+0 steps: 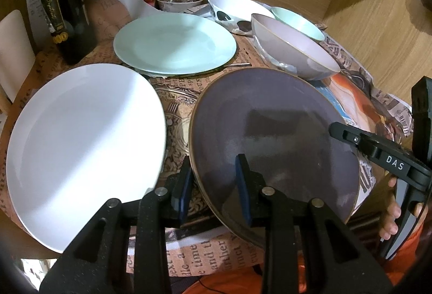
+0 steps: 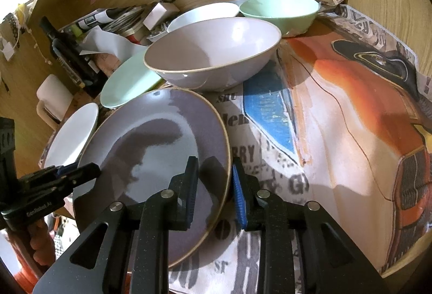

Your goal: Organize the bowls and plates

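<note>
the left gripper straddles the purple plate's near rim, jaws apart. the right gripper likewise brackets its opposite edge, unclosed.

We see a table covered with printed newspaper. On the paper lie a purple plate, a white plate and a mint plate, with a purple bowl, a white bowl and a mint bowl behind them. A dark bottle stands at the far left.
</note>
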